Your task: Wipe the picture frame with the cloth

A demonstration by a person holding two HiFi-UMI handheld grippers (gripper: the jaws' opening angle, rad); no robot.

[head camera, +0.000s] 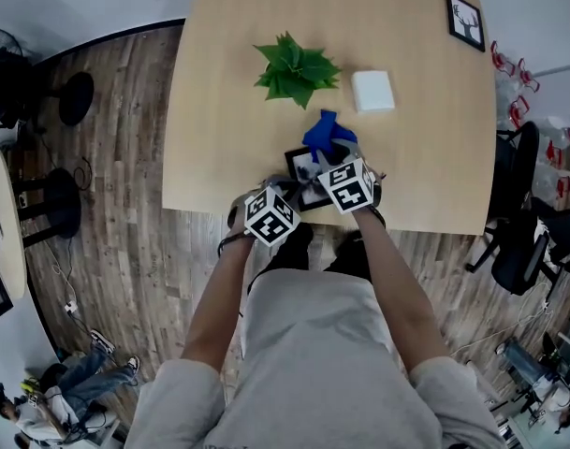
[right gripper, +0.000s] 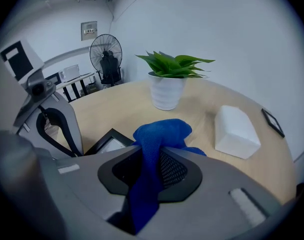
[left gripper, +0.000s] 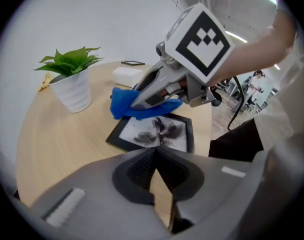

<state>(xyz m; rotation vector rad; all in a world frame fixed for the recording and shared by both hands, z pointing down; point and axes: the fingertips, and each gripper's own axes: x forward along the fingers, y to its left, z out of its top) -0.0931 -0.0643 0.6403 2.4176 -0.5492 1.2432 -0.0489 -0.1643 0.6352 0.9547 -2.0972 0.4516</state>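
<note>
Blue cloth [right gripper: 159, 134] in right gripper [right gripper: 151, 170] jaws, on picture frame [left gripper: 154, 133] | left gripper [left gripper: 157, 184] closed | plant [head camera: 296, 68], box [head camera: 372, 91] behind

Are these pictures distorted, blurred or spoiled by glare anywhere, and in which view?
Head view: wide-angle bending, the table edges curve; the light is even. Left gripper view: dark rounded corners; the picture frame is sharp with no glare, while the left gripper body near the lens is soft. Right gripper view: same dark corners; the cloth softens nearest the lens.

One overhead, two low close-ups
</note>
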